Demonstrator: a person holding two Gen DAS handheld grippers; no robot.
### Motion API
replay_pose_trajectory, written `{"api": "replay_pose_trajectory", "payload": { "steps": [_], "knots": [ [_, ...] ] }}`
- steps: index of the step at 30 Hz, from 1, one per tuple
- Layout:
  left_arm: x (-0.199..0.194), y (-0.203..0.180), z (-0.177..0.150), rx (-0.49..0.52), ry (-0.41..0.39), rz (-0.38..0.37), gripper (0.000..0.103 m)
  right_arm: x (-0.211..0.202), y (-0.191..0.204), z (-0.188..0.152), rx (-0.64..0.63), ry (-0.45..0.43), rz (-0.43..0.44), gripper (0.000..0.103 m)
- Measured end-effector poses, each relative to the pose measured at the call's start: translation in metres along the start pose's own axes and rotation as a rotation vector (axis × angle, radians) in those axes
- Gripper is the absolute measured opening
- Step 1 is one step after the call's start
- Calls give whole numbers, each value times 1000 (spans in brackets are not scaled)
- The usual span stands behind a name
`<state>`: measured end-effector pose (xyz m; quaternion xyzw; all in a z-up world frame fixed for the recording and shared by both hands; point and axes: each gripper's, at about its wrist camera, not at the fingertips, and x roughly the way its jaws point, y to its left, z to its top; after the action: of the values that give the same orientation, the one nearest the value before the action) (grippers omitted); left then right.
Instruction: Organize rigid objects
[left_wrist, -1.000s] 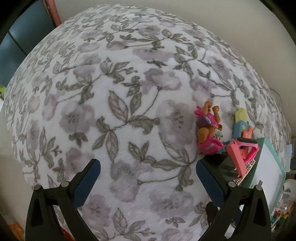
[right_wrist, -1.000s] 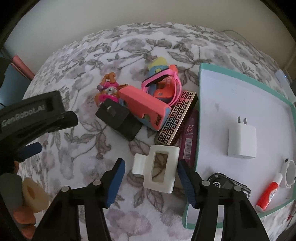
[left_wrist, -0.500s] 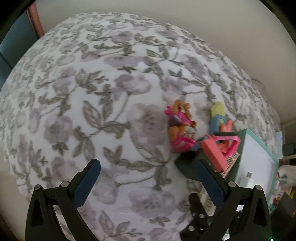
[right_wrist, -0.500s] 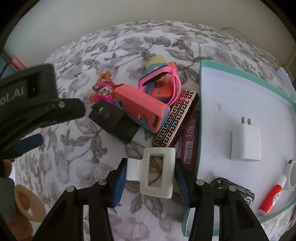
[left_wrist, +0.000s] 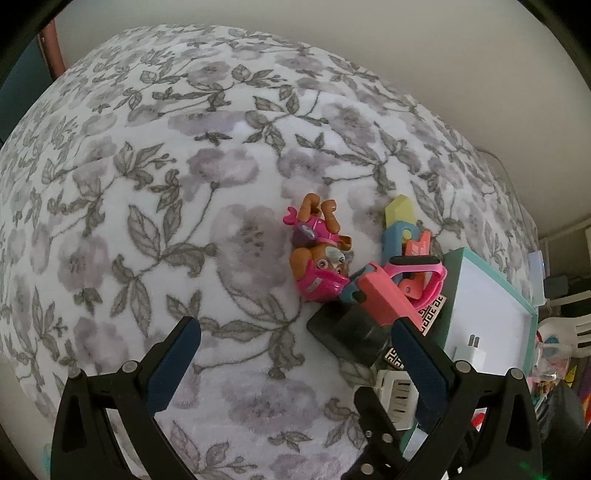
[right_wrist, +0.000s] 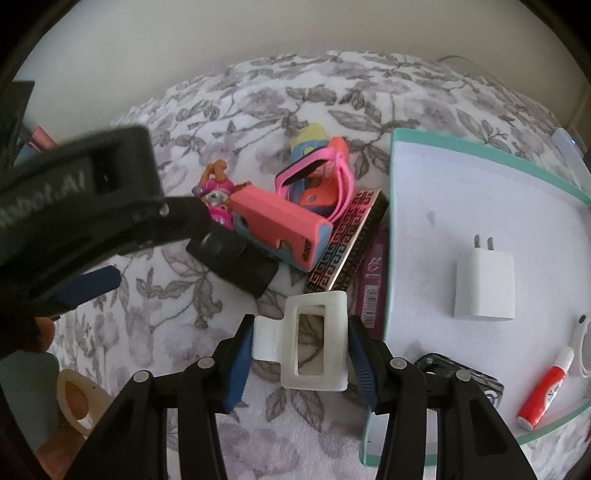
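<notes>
My right gripper (right_wrist: 299, 354) is shut on a white hair claw clip (right_wrist: 314, 343), low over the floral blanket beside a teal-rimmed white tray (right_wrist: 480, 155). A pile lies just beyond: a pink case (right_wrist: 280, 225), a black block (right_wrist: 236, 262), a patterned box (right_wrist: 351, 236), a pink watch band (right_wrist: 325, 177), a pink toy pup (right_wrist: 216, 199). My left gripper (left_wrist: 295, 362) is open and empty, above the blanket left of the pile; the toy pup (left_wrist: 317, 262) and black block (left_wrist: 351, 332) lie ahead of it. The clip (left_wrist: 395, 395) shows behind its right finger.
In the tray lie a white charger plug (right_wrist: 484, 284), a red-and-white tube (right_wrist: 546, 384), a white round item at the right rim and a dark object (right_wrist: 458, 373) at the near edge. A magenta stick (right_wrist: 373, 280) lies along the tray's left wall. Cluttered shelves stand at far right.
My right gripper moved forward and closed its fingers onto the white claw clip. My left gripper swung right, toward the pile, still open.
</notes>
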<state>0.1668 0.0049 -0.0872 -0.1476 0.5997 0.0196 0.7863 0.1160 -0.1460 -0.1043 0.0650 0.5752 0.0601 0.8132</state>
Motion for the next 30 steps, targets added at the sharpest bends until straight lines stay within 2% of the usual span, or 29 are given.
{"api": "replay_pose_trajectory", "payload": {
  "steps": [10,21,23,25,27,29,30],
  "knots": [
    [7,-16,-2,73,10,-18,103,-20,-16,4,61,-48,44,51],
    [24,-26,-6,82,30,-47,102,-45,-46,5,145,-99,12,51],
    [25,-27,-6,85,30,-41,97,-48,-50,6,157,-106,18,51],
    [28,-27,-6,83,34,-34,76,-50,-52,6,164,-110,19,51],
    [30,-26,-6,77,39,-30,69,-51,-53,6,164,-111,17,51],
    [31,-24,-7,65,44,-54,63,-50,-54,6,168,-110,21,51],
    [31,-23,-7,59,46,-72,57,-50,-54,6,170,-108,21,51]
  ]
}}
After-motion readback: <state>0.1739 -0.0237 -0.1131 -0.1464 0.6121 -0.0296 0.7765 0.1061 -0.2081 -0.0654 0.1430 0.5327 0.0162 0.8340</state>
